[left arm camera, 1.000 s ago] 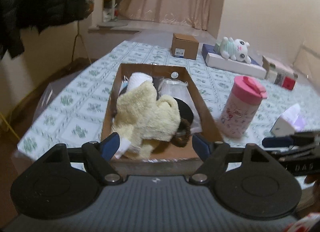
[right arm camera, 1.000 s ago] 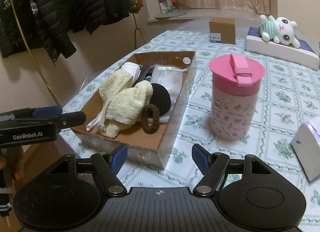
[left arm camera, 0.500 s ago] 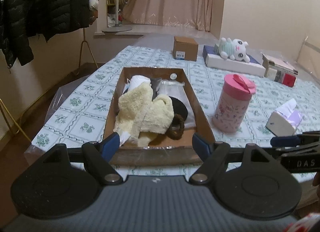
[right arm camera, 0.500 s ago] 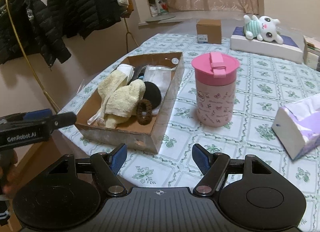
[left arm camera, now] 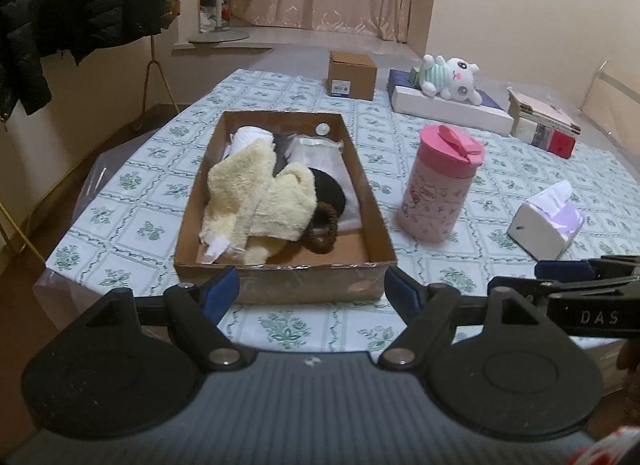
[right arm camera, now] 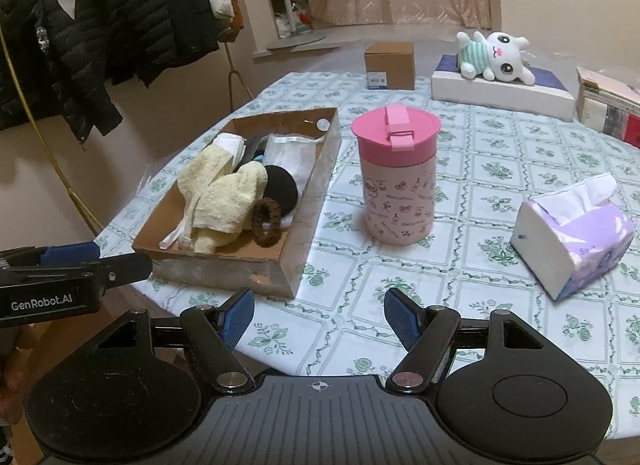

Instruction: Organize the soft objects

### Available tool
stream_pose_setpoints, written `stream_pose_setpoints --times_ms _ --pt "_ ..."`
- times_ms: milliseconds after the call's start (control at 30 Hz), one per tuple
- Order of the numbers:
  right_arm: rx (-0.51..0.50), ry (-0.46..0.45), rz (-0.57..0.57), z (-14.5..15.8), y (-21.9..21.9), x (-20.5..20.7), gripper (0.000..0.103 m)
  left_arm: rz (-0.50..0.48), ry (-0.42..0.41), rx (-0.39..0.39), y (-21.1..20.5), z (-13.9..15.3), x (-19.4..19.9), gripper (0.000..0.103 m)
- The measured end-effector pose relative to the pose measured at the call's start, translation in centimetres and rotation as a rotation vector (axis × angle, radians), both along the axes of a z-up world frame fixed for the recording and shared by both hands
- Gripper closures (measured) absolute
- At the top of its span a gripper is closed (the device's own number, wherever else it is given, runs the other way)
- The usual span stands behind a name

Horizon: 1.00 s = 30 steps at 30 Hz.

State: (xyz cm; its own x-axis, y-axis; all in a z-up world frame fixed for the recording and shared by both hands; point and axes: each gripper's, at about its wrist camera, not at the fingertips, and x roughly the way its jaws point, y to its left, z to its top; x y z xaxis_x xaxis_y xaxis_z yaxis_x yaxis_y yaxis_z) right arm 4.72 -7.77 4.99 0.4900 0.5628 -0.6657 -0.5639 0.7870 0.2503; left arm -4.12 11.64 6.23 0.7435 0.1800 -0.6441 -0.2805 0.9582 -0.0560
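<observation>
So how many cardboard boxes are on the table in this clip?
2. The open tray box holding the soft things sits at the near edge by the left gripper; a small closed box stands at the far edge. None looks hidden.

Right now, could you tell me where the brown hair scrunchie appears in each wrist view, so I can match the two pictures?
Left wrist: the brown scrunchie lies centre frame, in the cardboard box's near right corner, against the cream fleece.
Right wrist: the scrunchie lies left of centre, at the box's near end.
Shared landmark: the pink tumbler, right of the box in both.
</observation>
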Motion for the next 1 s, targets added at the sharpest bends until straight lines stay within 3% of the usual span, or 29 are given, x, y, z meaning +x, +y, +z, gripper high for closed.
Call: stream_pose_setpoints --times_ms 400,1000 --pt "-0.022 -0.026 -0.01 0.4 0.1 0.0 0.031 0.008 0.019 -0.015 -0.3 0.0 0.5 0.023" --pt "-0.037 -0.027 -0.016 -0.1 0.0 0.1 0.031 -0.008 0.047 0.023 -1.2 -0.9 0.6 0.02"
